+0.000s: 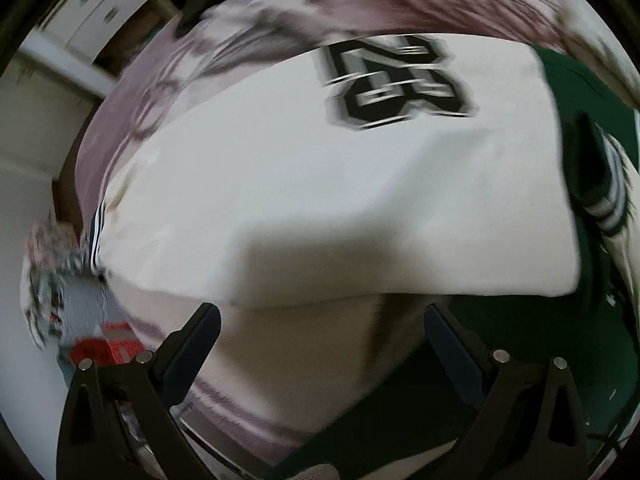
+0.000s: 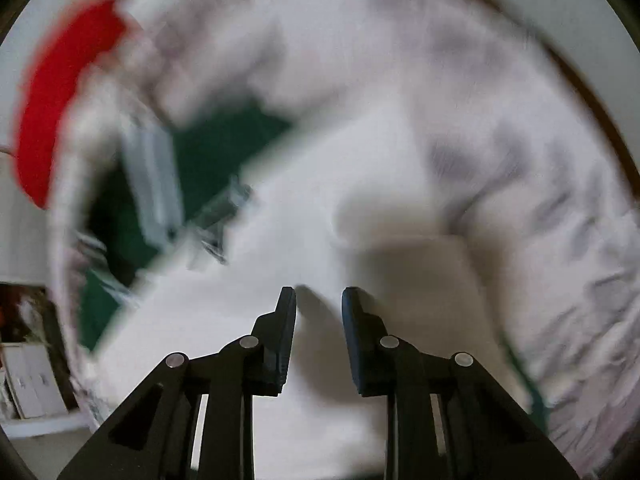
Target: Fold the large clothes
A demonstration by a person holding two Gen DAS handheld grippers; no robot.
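On my left wrist feed the left tool [image 1: 322, 326] stands wide open, its two black fingers [image 1: 192, 344] spread far apart with nothing between them. Just ahead of the tips lies the white football jersey with green sleeves and a black block number [image 1: 320, 184], folded so that its near white edge sits just past the fingertips. The number [image 1: 394, 80] reads upside down and is smeared by motion, so I cannot make out the digits for certain. A green sleeve with a silver-and-white wing mark [image 1: 600, 184] runs off the right edge of the view and is cut off there. The jersey rests on a pale bedspread with a mauve print [image 1: 168, 92], and I can't tell whether that is a bed or a covered surface. At the upper left a white cabinet with small handles [image 1: 96, 4] is blurred.

The right wrist feed is badly smeared. The right tool [image 2: 319, 294] is open too, with a narrower gap between its fingers [image 2: 286, 332] and nothing clamped; its tips hover over white jersey cloth [image 2: 280, 220], though I cannot tell whether they touch it. The green sleeve [image 2: 224, 148] shows at the left as a blur, and beyond it a red shape [image 2: 60, 92] that I cannot identify.
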